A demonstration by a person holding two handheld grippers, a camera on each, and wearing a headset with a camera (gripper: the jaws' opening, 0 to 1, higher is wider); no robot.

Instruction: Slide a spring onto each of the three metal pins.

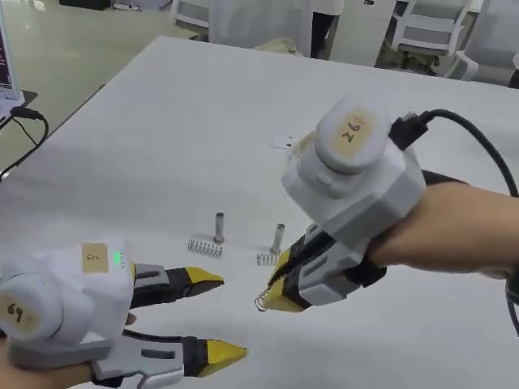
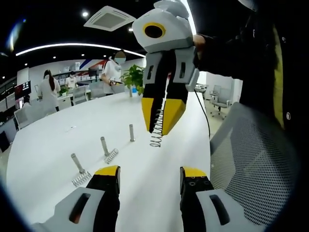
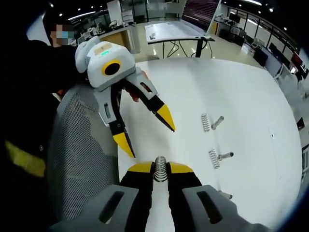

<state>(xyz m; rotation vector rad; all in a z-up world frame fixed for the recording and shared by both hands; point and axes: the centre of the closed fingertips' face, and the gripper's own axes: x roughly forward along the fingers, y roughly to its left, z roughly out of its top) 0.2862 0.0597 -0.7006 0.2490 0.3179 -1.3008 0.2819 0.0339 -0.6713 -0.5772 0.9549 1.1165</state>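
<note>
Spring (image 1: 260,302) sits clamped in right gripper (image 1: 280,301) fingers; left gripper (image 1: 229,316), at its 8 o'clock, holds fingers apart. Two loose springs (image 1: 205,247) lie beside pins (image 1: 219,227) on bench (image 1: 162,121).

The white table (image 1: 162,146) is stretching away ahead of the right gripper (image 1: 274,302), white office chairs (image 1: 422,32) are standing beyond its far edge, glossy beige floor (image 1: 81,49) is shining far left of the left gripper (image 1: 232,315), and a curved ceiling light (image 2: 72,47) is glowing overhead.

Upright pins (image 1: 219,227), springs (image 1: 204,247) beside, one spring (image 3: 161,174) held
</note>
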